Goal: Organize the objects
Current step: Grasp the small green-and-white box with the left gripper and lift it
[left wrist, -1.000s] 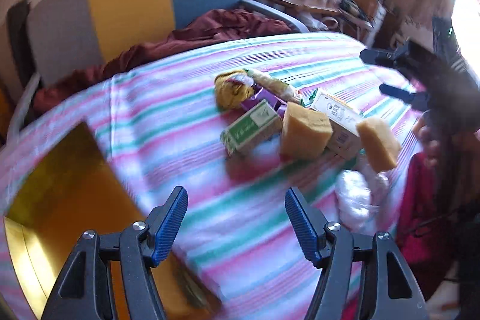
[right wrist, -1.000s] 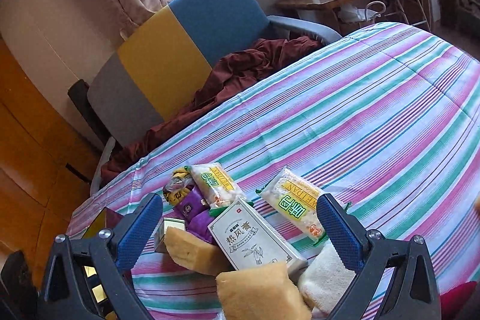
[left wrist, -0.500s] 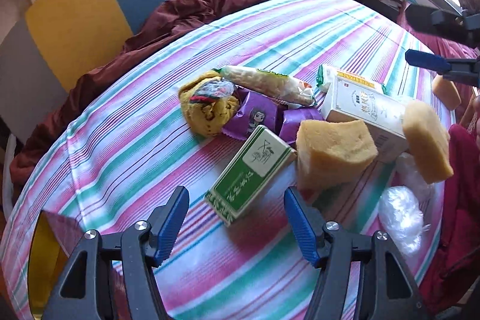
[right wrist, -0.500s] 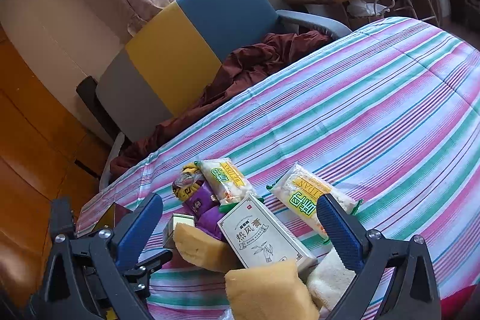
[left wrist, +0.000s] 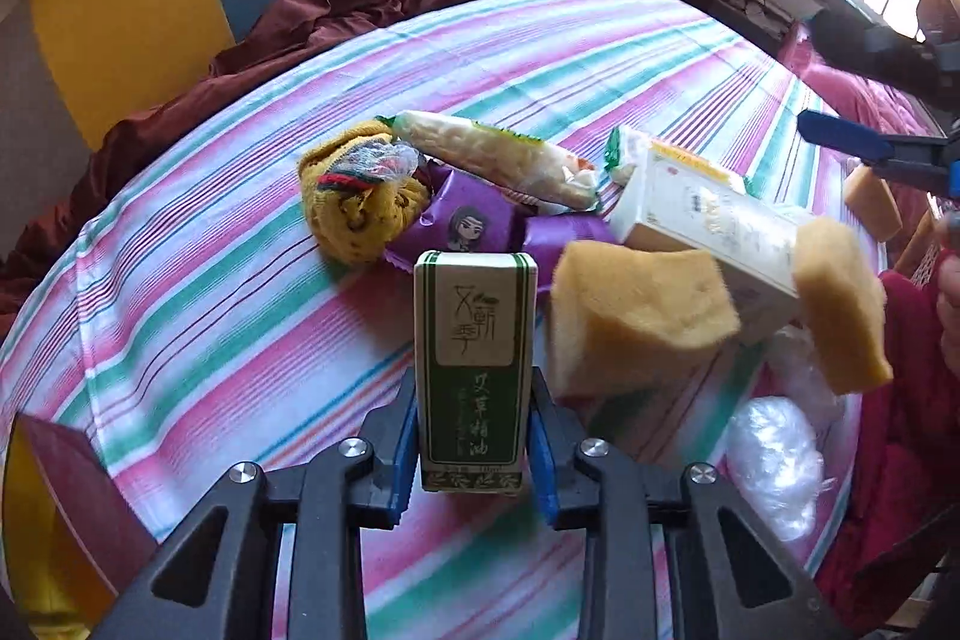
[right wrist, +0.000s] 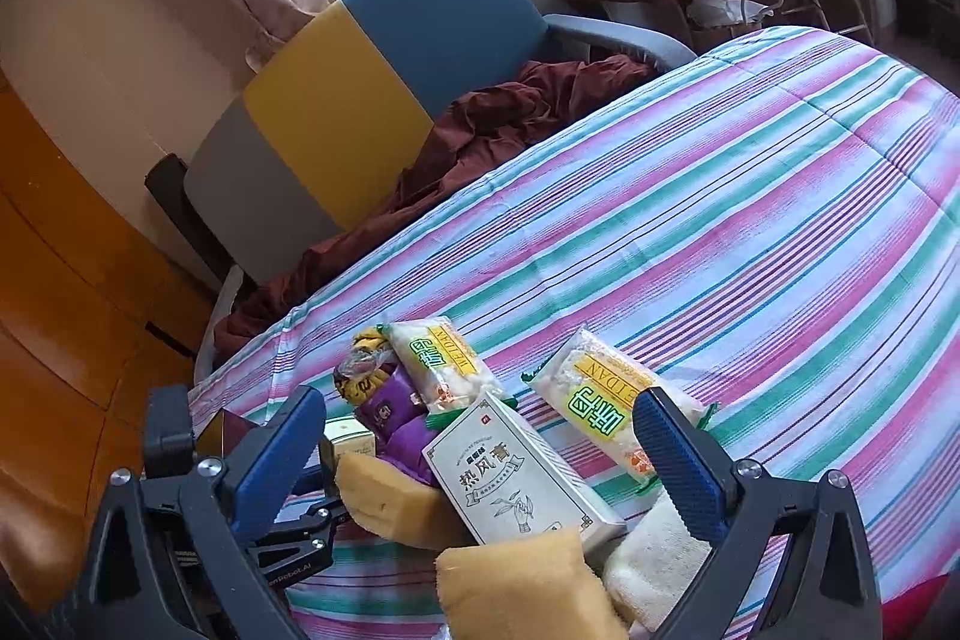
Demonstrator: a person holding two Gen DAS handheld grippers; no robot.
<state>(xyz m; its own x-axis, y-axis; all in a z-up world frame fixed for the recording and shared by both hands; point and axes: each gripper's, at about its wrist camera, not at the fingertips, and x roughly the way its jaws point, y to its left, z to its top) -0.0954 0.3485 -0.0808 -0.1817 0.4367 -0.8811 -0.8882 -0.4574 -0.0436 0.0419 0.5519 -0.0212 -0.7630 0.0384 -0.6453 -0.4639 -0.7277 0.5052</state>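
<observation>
The left gripper, open a second ago, is now clamping the green box at six o'clock of the pile; lifting can follow. The right gripper is hovering open.

Counting the things lying on the striped bedspread

Three yellow sponges are sitting in the pile, two rice-cracker packets are lying beside each other, two purple snack packets are showing under them, and one green box, one white box, one rolled yellow sock bundle, one white towel and one clear plastic wad are making up the rest; two grippers are showing.
</observation>
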